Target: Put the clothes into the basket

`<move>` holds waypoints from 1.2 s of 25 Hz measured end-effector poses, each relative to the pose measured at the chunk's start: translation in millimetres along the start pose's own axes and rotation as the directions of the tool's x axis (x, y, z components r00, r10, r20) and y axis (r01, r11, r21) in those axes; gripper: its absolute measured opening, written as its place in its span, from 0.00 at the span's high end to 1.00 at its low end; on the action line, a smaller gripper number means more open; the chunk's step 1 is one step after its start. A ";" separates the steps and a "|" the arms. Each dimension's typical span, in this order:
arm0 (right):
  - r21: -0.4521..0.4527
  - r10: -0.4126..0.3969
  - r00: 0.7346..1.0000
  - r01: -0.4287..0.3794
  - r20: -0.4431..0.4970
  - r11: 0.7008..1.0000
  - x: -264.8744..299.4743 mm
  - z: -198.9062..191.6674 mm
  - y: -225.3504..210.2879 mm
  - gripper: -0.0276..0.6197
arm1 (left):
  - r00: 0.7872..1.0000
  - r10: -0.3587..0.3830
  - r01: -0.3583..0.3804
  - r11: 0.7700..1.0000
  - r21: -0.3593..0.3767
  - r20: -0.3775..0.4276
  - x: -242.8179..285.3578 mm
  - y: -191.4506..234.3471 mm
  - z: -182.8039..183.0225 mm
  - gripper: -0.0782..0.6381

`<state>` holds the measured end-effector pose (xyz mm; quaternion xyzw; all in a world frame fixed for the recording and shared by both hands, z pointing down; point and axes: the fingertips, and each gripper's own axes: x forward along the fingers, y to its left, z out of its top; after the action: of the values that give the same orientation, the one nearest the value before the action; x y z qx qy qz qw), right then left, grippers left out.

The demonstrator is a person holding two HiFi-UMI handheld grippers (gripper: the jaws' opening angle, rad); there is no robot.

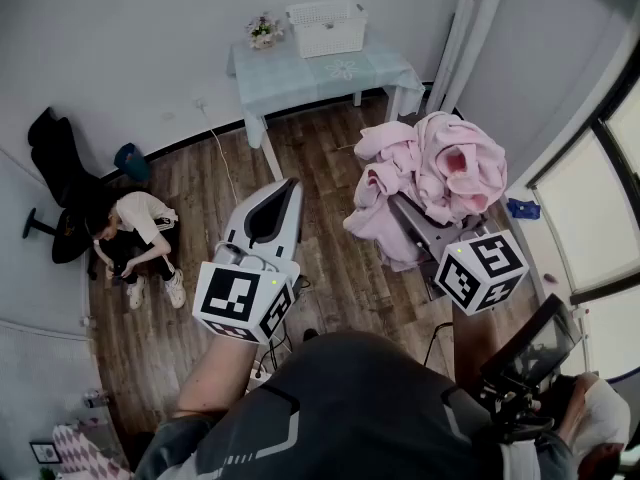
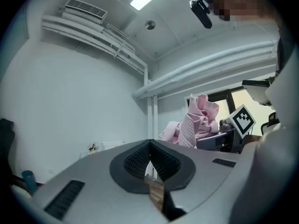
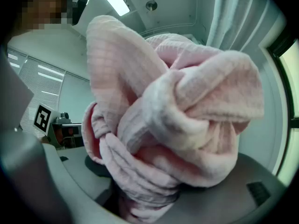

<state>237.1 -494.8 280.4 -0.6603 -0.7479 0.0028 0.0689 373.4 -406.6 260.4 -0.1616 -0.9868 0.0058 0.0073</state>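
Note:
A bundled pink waffle-knit garment (image 1: 440, 173) is held up in the air, with my right gripper (image 1: 405, 213) shut on it. In the right gripper view the pink garment (image 3: 173, 111) fills the picture and is wedged between wide-set jaws, hiding their tips. My left gripper (image 1: 283, 193) is raised beside it on the left, shut and holding nothing; in the left gripper view its ribbed pads (image 2: 140, 160) meet. The white slatted basket (image 1: 326, 26) stands on a pale blue table (image 1: 300, 76) against the far wall, well beyond both grippers.
A person (image 1: 137, 230) sits on the wooden floor at the left, next to a black chair (image 1: 55, 163). A small flower bunch (image 1: 263, 31) stands left of the basket. A white curtain (image 1: 470, 28) and windows line the right side. A cable (image 1: 222, 163) crosses the floor.

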 end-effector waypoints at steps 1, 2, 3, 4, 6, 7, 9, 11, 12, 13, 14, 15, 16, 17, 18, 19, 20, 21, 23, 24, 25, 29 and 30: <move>0.003 0.000 1.000 0.000 0.000 1.000 -0.2 -0.3 0.0 0.38 | 1.000 0.002 -0.002 1.000 -0.004 -0.004 0.0 1.2 -1.4 0.89; 0.005 -0.001 1.000 0.001 -0.001 1.000 -0.4 -0.5 0.1 0.38 | 1.000 0.005 -0.005 1.000 -0.006 -0.008 0.0 2.4 -2.7 0.89; 0.004 -0.001 1.000 0.001 -0.002 1.000 -0.5 -0.7 0.2 0.38 | 1.000 0.009 -0.009 1.000 -0.006 -0.012 0.0 3.5 -3.8 0.89; -0.001 0.000 1.000 0.000 -0.003 1.000 -0.7 -0.6 0.4 0.38 | 1.000 0.013 -0.013 1.000 -0.002 -0.015 0.2 4.3 -4.6 0.89; -0.013 0.000 1.000 0.000 -0.005 1.000 -1.3 -0.1 0.8 0.38 | 1.000 0.021 -0.021 1.000 0.006 -0.020 1.2 5.3 -5.7 0.89; -0.016 0.000 1.000 -0.001 -0.006 1.000 -1.4 0.2 0.8 0.38 | 0.999 0.024 -0.024 1.000 0.004 -0.023 1.8 6.1 -6.5 0.89; -0.017 0.003 1.000 -0.003 -0.007 1.000 -0.3 0.1 0.3 0.38 | 0.999 0.031 -0.032 0.999 -0.009 -0.026 3.0 8.9 -8.3 0.89; -0.021 0.006 1.000 -0.007 -0.010 1.000 1.3 -0.9 -0.4 0.38 | 0.999 0.046 -0.047 0.999 -0.016 -0.027 3.7 12.2 -9.6 0.89; -0.023 0.008 1.000 -0.009 -0.012 1.000 1.6 -1.3 -0.6 0.38 | 0.998 0.053 -0.054 0.998 -0.018 -0.026 3.7 13.2 -9.6 0.89; -0.024 0.011 1.000 -0.011 -0.015 1.000 1.5 -1.4 -0.6 0.38 | 0.998 0.058 -0.059 0.998 -0.019 -0.024 3.5 13.6 -9.1 0.89; -0.024 0.013 1.000 -0.013 -0.019 1.000 1.1 -1.3 -0.8 0.38 | 0.998 0.061 -0.062 0.998 -0.020 -0.023 3.5 13.4 -8.5 0.89; -0.023 0.014 1.000 -0.015 -0.021 1.000 0.4 -1.5 -1.0 0.38 | 0.998 0.063 -0.063 0.998 -0.021 -0.023 3.7 13.0 -8.4 0.89; -0.021 0.015 1.000 -0.015 -0.020 1.000 -0.1 -2.1 -1.5 0.38 | 0.998 0.064 -0.065 0.998 -0.022 -0.023 3.9 12.6 -9.1 0.89; -0.018 0.016 1.000 -0.016 -0.017 1.000 -0.2 -3.1 -2.2 0.38 | 0.998 0.066 -0.066 0.998 -0.024 -0.023 4.3 12.4 -10.7 0.89; -0.013 0.017 1.000 -0.017 -0.013 1.000 -0.1 -4.1 -2.9 0.38 | 0.997 0.068 -0.069 0.997 -0.028 -0.024 4.5 12.7 -12.4 0.89; -0.011 0.018 1.000 -0.018 -0.009 1.000 0.5 -4.4 -2.8 0.38 | 0.997 0.070 -0.070 0.997 -0.034 -0.023 4.3 13.7 -13.7 0.89; -0.013 0.017 1.000 -0.018 -0.009 1.000 2.3 -3.7 -1.3 0.38 | 0.997 0.070 -0.070 0.997 -0.043 -0.020 3.2 16.2 -13.9 0.89; -0.022 0.014 1.000 -0.014 -0.011 1.000 6.2 -2.2 2.7 0.38 | 0.998 0.068 -0.069 0.996 -0.053 -0.017 0.9 21.5 -13.1 0.89; -0.048 0.000 1.000 -0.001 -0.022 0.999 21.4 0.8 17.0 0.38 | 0.998 0.067 -0.067 0.996 -0.052 -0.015 -5.2 42.0 -11.6 0.89; -0.055 -0.008 1.000 0.007 -0.025 0.998 29.9 1.9 24.2 0.38 | 0.998 0.067 -0.068 0.997 -0.041 -0.020 -7.2 54.1 -12.1 0.89; -0.054 -0.014 1.000 0.012 -0.027 0.998 36.6 2.8 29.5 0.38 | 0.997 0.068 -0.068 0.997 -0.033 -0.027 -8.2 64.5 -13.4 0.89; -0.028 -0.028 0.999 0.027 -0.022 0.999 46.6 0.5 38.2 0.38 | 0.998 0.060 -0.061 0.997 -0.056 -0.026 -13.0 84.3 -21.1 0.89; -0.025 -0.033 0.999 0.033 -0.020 0.999 47.5 -3.5 38.5 0.38 | 0.998 0.056 -0.057 0.997 -0.059 -0.023 -13.5 85.6 -25.1 0.89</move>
<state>269.8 -443.3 284.9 -0.6485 -0.7580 -0.0142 0.0687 413.8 -329.6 284.2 -0.1897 -0.9814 -0.0251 0.0127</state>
